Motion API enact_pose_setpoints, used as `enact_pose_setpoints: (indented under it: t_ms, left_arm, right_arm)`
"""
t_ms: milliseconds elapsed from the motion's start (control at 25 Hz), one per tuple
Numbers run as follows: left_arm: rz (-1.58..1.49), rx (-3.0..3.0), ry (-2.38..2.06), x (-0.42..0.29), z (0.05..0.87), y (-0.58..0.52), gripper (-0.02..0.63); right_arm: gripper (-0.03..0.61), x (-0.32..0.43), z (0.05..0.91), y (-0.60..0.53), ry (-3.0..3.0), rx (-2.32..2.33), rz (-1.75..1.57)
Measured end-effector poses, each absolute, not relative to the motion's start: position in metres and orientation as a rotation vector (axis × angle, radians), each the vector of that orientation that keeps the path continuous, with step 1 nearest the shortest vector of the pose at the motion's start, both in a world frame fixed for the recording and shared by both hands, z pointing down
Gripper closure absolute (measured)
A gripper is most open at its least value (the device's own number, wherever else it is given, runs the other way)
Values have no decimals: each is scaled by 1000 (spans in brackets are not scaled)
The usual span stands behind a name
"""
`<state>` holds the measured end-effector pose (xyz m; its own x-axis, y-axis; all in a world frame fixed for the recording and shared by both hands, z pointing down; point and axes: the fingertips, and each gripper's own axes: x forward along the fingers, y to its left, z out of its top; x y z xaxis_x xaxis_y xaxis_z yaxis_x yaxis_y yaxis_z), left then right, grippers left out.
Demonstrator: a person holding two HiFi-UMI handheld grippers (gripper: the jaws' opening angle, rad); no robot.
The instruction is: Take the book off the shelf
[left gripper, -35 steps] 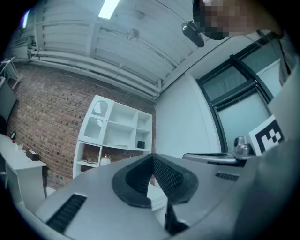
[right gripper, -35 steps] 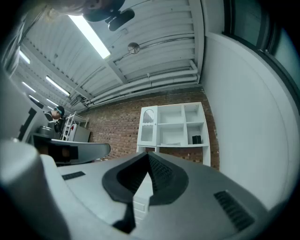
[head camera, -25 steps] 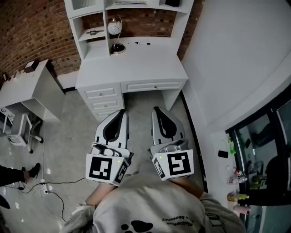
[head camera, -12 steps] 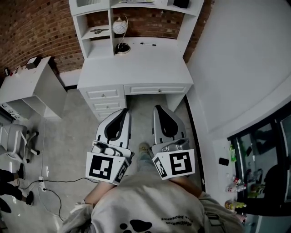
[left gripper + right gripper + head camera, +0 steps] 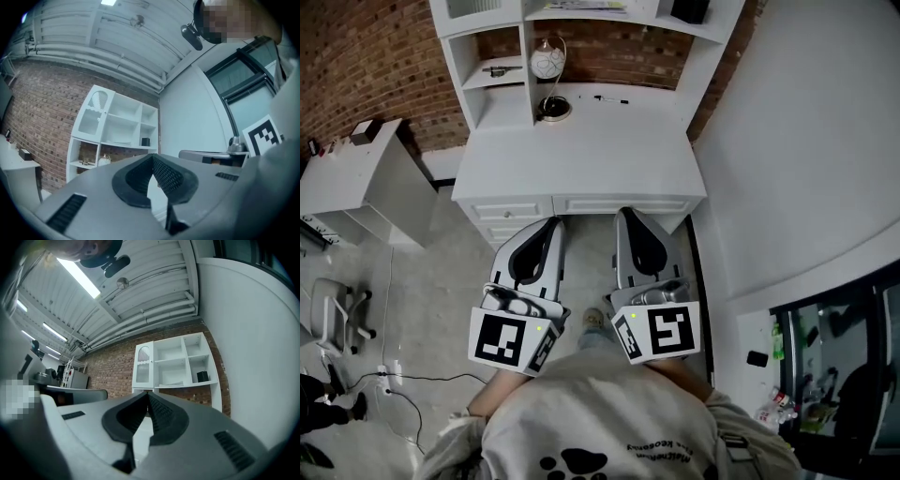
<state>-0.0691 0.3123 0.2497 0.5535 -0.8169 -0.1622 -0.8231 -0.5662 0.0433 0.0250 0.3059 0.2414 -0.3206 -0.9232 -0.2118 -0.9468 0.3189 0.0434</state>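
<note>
A thin, pale book (image 5: pixel 578 6) lies flat on the middle shelf of the white hutch (image 5: pixel 528 37) above the desk (image 5: pixel 581 155). It also shows as the book (image 5: pixel 120 142) in the left gripper view and the book (image 5: pixel 175 383) in the right gripper view. My left gripper (image 5: pixel 550 226) and right gripper (image 5: pixel 625 216) are held side by side in front of the desk's drawers, far below the shelf. Both are shut with nothing in them: left gripper (image 5: pixel 152 157), right gripper (image 5: pixel 147 394).
A round globe lamp (image 5: pixel 547 63) stands on the desk's back left, a pen (image 5: pixel 610 97) beside it. A black box (image 5: pixel 689 10) sits right of the book. A white side table (image 5: pixel 356 183), a chair (image 5: pixel 336 314) and floor cables (image 5: pixel 398 394) are at left; a white wall (image 5: pixel 797 141) at right.
The person has stepped closer to the desk, so the desk and hutch sit nearer and the gripper tips now reach its front edge. Both grippers stay shut.
</note>
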Motion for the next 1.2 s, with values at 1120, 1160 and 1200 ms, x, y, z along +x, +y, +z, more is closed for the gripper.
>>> enact_pose_setpoints:
  t_ms: [1120,1160,1200]
  left_arm:
    - [294,-2640,1588,-26,254,117,604]
    - [301,-2642,1581,-26,254,111,604]
    - [308,-2646,1574,-26,254,104,604]
  right_arm:
    - [560,85,257,107,2484,-1637,185]
    - [560,86,257,102,2480,-1645,192]
    - [560,87,256,97,2477,-1652,197]
